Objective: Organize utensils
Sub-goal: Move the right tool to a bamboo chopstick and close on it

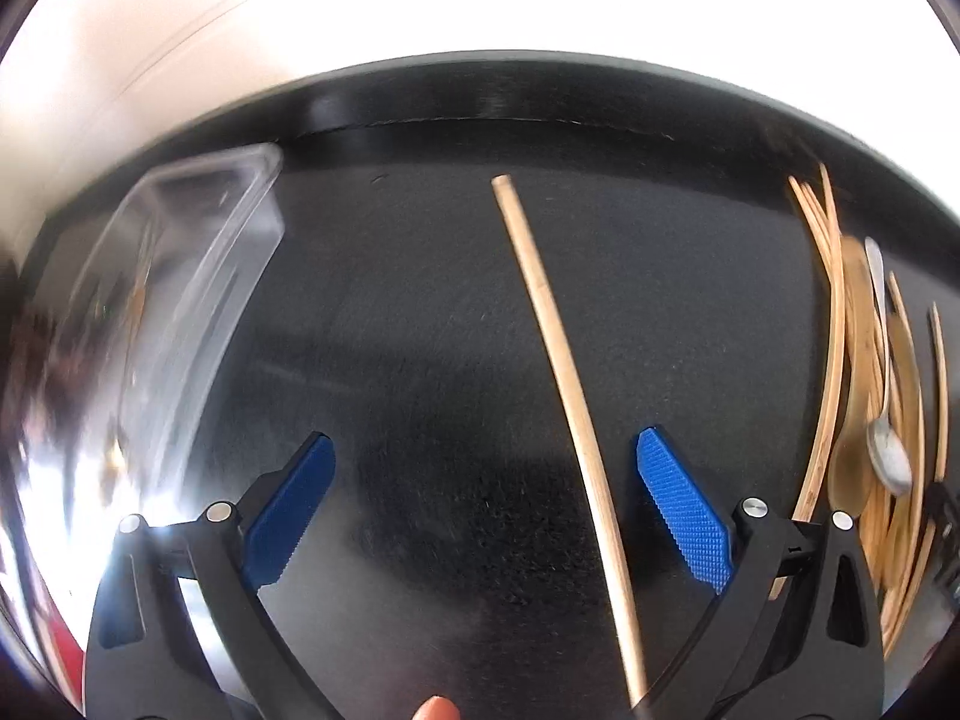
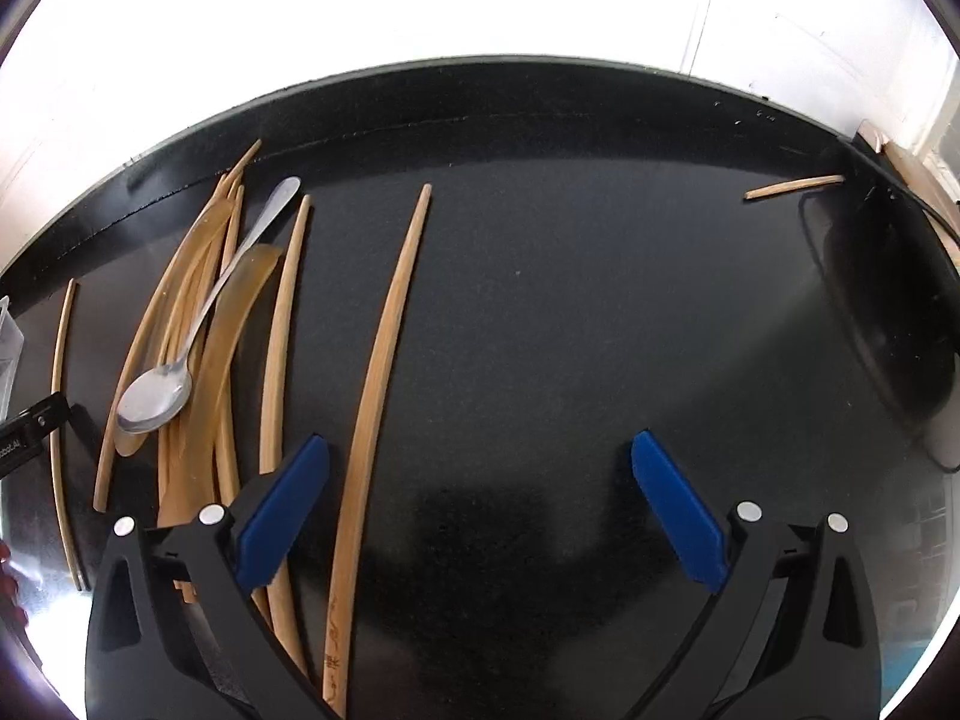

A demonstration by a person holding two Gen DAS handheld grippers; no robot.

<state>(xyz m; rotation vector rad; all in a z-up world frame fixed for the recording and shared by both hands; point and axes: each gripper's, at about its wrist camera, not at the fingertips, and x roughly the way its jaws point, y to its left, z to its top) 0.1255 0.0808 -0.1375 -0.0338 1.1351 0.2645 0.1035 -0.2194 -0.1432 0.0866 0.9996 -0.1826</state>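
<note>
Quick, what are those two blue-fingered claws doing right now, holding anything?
Left gripper: open, holding nothing; a wooden chopstick lies between its fingers.
Right gripper: open, empty, above the black table.

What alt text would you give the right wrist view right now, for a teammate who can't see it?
The open right gripper hovers empty over a black table, a long wooden chopstick lying just inside its left finger. Further left, a metal spoon rests on a pile of chopsticks; one short stick lies far right.
</note>
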